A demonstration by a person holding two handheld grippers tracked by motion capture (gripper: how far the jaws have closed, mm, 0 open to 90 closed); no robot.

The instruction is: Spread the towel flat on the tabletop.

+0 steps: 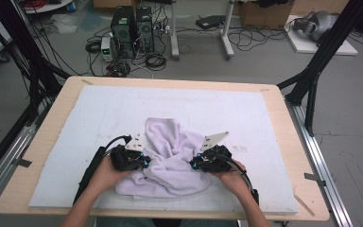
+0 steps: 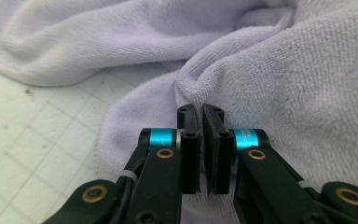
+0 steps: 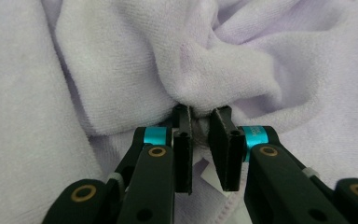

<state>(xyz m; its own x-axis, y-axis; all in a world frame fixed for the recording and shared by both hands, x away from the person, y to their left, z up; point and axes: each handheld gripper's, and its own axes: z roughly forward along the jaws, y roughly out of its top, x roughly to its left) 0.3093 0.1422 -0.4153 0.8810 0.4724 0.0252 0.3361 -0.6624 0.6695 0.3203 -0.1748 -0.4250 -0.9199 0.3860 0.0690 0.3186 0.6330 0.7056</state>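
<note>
A: What are the two hand-held grippers doing?
B: The left hand-held gripper (image 2: 200, 112) is pinching a fold of the lilac towel (image 1: 170, 156), jaws almost together. The right hand-held gripper (image 3: 203, 114) is also pinching a fold.
A: How many towels?
B: One, crumpled in the lower middle of the frame on the white mat (image 1: 94, 118) on the bench (image 1: 52, 127), its long axis running toward the top.

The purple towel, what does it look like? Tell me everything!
The towel is pale lilac, soft fuzzy terry cloth, crumpled in a rumpled heap with deep folds on the white gridded mat. The left claw pinches a fold at one side, and the right claw pinches a bunched fold at the other.
</note>
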